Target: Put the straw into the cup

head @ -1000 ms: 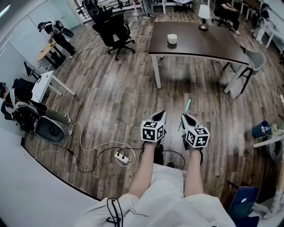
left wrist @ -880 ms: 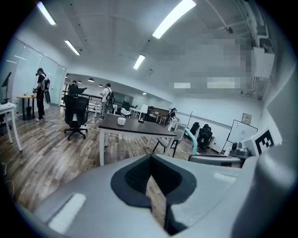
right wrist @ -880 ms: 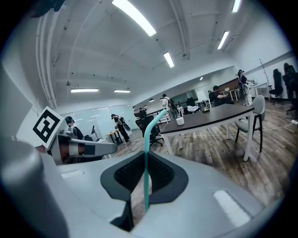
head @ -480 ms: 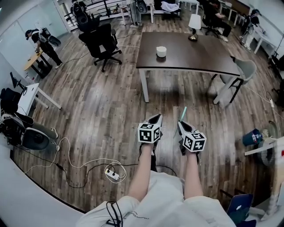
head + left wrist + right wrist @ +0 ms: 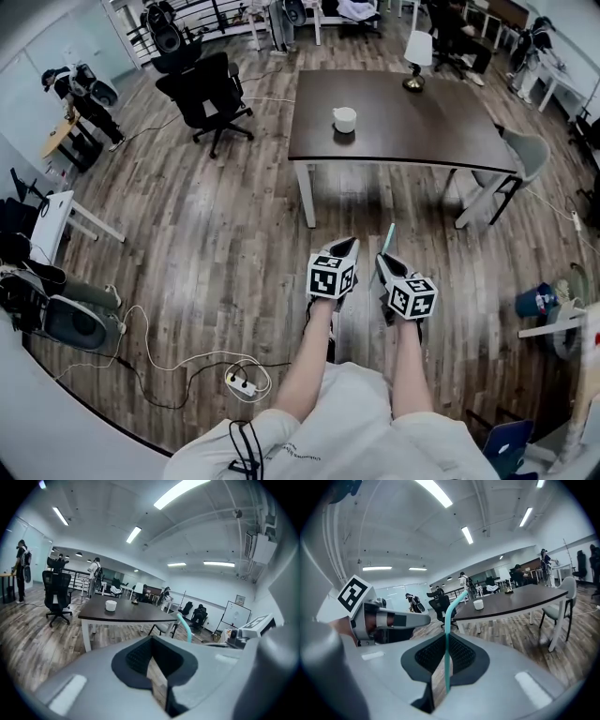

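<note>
A white cup (image 5: 345,119) stands on the dark table (image 5: 422,131), far ahead of both grippers; it also shows small in the left gripper view as the cup (image 5: 111,605) and in the right gripper view as the cup (image 5: 478,604). My right gripper (image 5: 382,262) is shut on a teal bent straw (image 5: 447,639), which sticks up past the jaws; the straw (image 5: 388,238) tip shows in the head view. My left gripper (image 5: 343,247) is held beside it at waist height, jaws closed with nothing between them. The straw (image 5: 185,625) appears at the right of the left gripper view.
A table lamp (image 5: 416,52) stands at the table's far end. A grey chair (image 5: 521,159) sits at its right side, a black office chair (image 5: 206,89) to its left. A power strip with cables (image 5: 246,380) lies on the wood floor. People stand at the room's edges.
The table and cup have come slightly closer and shifted in view as the person walks forward. Both grippers keep their hold and spacing.
</note>
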`<action>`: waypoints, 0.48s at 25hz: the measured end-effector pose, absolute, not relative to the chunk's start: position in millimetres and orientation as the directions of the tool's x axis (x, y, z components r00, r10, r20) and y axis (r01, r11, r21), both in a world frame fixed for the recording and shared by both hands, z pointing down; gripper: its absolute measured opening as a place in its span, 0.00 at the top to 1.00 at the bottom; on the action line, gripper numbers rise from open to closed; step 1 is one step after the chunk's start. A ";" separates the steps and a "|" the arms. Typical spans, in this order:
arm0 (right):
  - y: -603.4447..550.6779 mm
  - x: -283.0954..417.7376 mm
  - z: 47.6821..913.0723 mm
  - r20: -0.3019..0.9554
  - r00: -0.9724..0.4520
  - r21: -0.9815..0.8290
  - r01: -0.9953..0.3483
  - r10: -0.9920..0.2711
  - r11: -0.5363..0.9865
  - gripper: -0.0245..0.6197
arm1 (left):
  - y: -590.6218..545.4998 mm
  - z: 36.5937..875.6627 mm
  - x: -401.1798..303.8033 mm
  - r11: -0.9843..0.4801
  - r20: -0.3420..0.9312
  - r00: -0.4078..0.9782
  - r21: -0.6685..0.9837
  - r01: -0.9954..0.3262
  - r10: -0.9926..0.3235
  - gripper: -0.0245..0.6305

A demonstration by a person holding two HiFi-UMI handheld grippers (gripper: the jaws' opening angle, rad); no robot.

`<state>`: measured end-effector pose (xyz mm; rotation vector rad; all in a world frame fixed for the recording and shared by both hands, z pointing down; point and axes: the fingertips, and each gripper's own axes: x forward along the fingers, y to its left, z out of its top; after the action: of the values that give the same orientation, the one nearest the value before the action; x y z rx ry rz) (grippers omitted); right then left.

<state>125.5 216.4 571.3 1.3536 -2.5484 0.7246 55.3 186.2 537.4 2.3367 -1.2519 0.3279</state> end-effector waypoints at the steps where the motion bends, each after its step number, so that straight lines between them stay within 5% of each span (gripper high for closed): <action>1: 206.8 119.6 572.8 0.363 -0.578 -0.342 -0.812 -0.731 0.473 0.89 | 177.0 536.3 55.5 -0.489 0.415 0.564 0.281 -0.826 -0.714 0.96; 12: 91.0 54.9 570.7 0.322 -0.617 -0.413 -0.774 -0.718 0.480 0.89 | 68.9 535.2 -7.2 -0.510 0.434 0.560 0.239 -0.827 -0.706 0.96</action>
<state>54.9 91.0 570.7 1.3214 -2.6113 0.8125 -7.2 68.9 535.2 2.3793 -1.2404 0.3934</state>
